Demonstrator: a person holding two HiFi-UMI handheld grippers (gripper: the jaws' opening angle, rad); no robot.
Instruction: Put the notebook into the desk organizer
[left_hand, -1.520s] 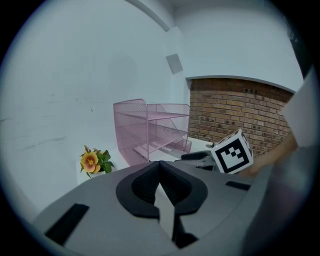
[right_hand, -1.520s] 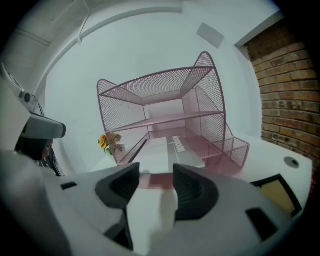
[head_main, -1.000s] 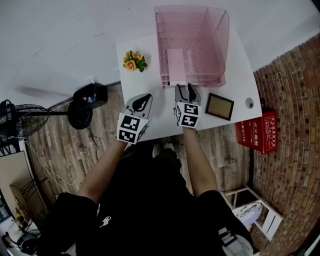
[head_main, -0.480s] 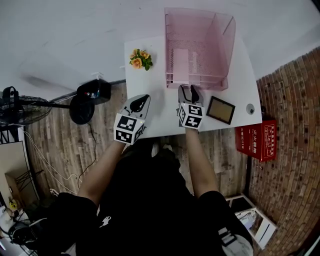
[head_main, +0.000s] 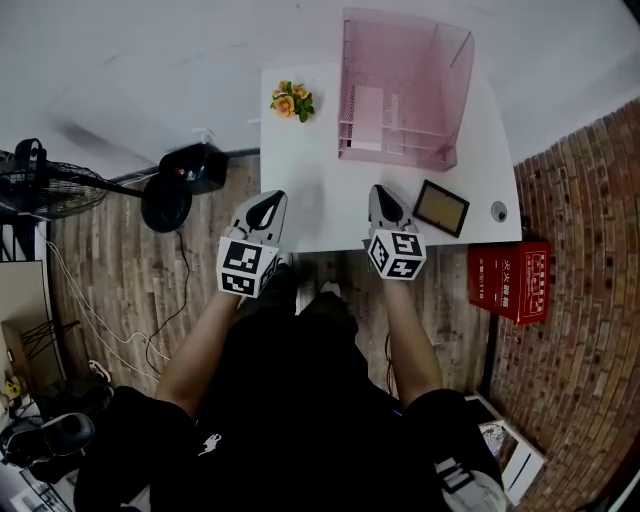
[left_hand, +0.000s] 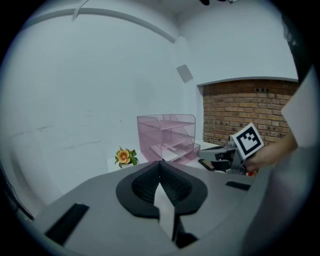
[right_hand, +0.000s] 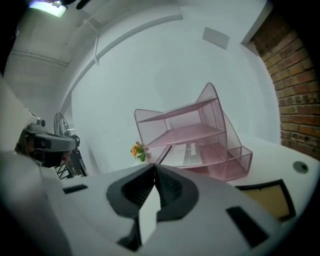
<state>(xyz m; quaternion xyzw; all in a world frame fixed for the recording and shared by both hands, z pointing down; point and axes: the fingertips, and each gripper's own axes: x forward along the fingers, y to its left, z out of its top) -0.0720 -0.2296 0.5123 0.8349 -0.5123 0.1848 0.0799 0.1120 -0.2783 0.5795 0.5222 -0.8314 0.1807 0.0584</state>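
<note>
R gripper jaws just closed, nothing betw. them; L gripper jaws also shut, empty. Both hang over worktop near edge. Notebook lies flat in desk organizer bottom tray, so task looks done. Prob. light, thin, bendy; if regripping, pinch its front edge.

White wall, brick wall rt, wood-plank floor, white desk, blk fan
</note>
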